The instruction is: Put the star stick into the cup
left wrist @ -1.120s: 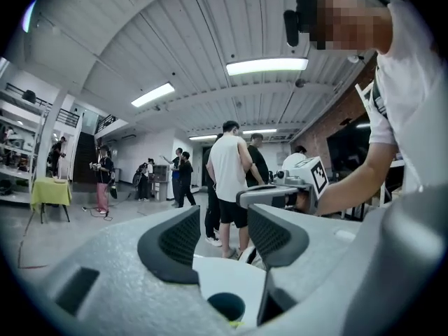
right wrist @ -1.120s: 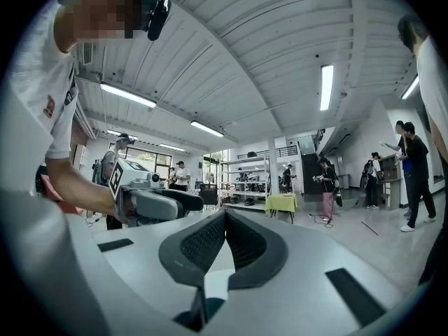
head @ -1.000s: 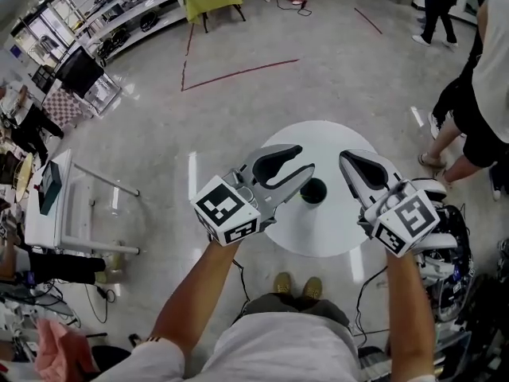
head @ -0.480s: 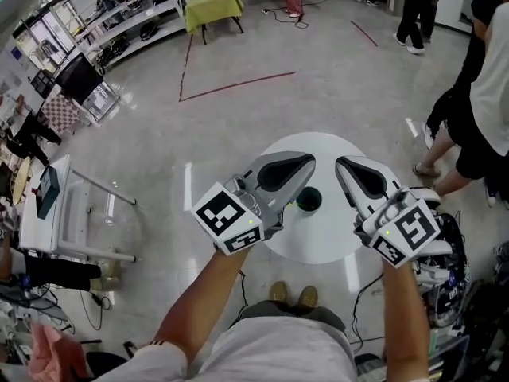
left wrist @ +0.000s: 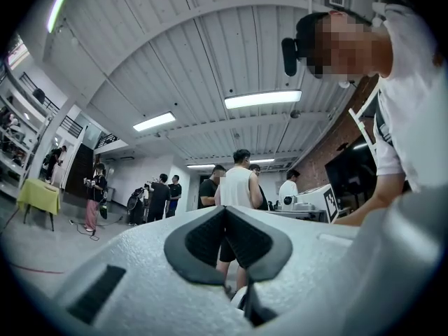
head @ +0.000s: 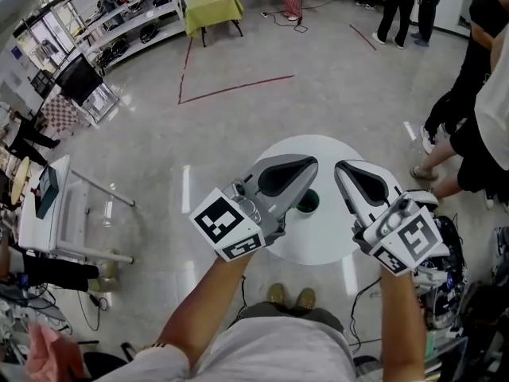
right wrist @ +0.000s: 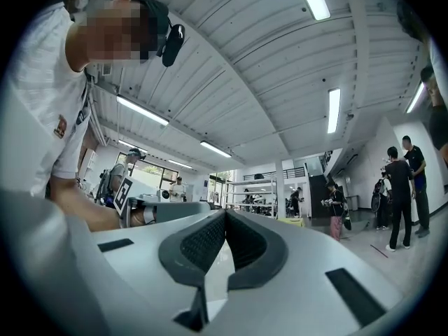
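A small dark green cup (head: 309, 204) stands on the round white table (head: 318, 241), partly hidden behind my left gripper. No star stick shows in any view. My left gripper (head: 313, 164) hangs above the table's left half, jaws shut with nothing between them; in the left gripper view its tips (left wrist: 225, 208) meet against the ceiling and distant people. My right gripper (head: 342, 168) is held beside it over the table's right half, also shut and empty, and in the right gripper view its tips (right wrist: 225, 213) meet. Both point up and away from the table.
People stand on the floor at the right (head: 477, 94). Cables and gear (head: 445, 269) lie by the table's right side. A white cart (head: 48, 213) is at the left, shelves (head: 119, 14) and a yellow table (head: 213, 5) at the back.
My left gripper's jaws, open a second ago, have closed empty. Both grippers have risen away from the table and tilted upward; the cup now sits lower behind the left one.
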### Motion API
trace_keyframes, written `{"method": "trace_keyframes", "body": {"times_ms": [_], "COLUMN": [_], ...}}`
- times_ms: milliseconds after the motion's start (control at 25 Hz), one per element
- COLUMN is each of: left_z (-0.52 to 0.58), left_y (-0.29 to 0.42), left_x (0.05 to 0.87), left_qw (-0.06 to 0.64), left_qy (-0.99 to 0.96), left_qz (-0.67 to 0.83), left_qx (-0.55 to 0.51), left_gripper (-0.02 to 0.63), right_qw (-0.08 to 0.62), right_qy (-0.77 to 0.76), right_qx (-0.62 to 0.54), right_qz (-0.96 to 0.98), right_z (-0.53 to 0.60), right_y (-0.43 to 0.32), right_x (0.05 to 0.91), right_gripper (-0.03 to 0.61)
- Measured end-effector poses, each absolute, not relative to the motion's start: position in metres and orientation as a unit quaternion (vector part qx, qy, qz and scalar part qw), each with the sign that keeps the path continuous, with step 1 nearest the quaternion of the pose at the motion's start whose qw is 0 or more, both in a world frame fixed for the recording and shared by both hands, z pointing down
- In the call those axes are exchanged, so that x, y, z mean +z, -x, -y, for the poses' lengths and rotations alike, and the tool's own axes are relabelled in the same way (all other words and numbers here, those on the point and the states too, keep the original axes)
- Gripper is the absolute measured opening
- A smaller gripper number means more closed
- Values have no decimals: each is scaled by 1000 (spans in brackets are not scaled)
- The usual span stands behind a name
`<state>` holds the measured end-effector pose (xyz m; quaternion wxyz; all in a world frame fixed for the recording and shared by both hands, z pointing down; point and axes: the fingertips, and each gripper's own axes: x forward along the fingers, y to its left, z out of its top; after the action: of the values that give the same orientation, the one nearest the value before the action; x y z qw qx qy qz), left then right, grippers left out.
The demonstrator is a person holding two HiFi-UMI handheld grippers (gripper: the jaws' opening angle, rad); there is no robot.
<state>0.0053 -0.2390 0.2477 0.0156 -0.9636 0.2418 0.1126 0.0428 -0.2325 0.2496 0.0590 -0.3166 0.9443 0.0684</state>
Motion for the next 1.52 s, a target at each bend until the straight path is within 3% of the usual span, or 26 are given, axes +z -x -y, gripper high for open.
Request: {"method": "trace_keyframes", "body": {"times_ms": [1520], "left_z": [229], "left_y": [-16], "left_x": [245], "left_qw": [12], "left_qy": [966], "left_qz": [-230], "left_qx": [116], "left_gripper": [14], "right_qw": [52], "right_qy": [317], "right_qx": [70], "right_qz": [-944], "right_z": [224], "right_y": [-50], "right_x": [253], "right_gripper": [11]}}
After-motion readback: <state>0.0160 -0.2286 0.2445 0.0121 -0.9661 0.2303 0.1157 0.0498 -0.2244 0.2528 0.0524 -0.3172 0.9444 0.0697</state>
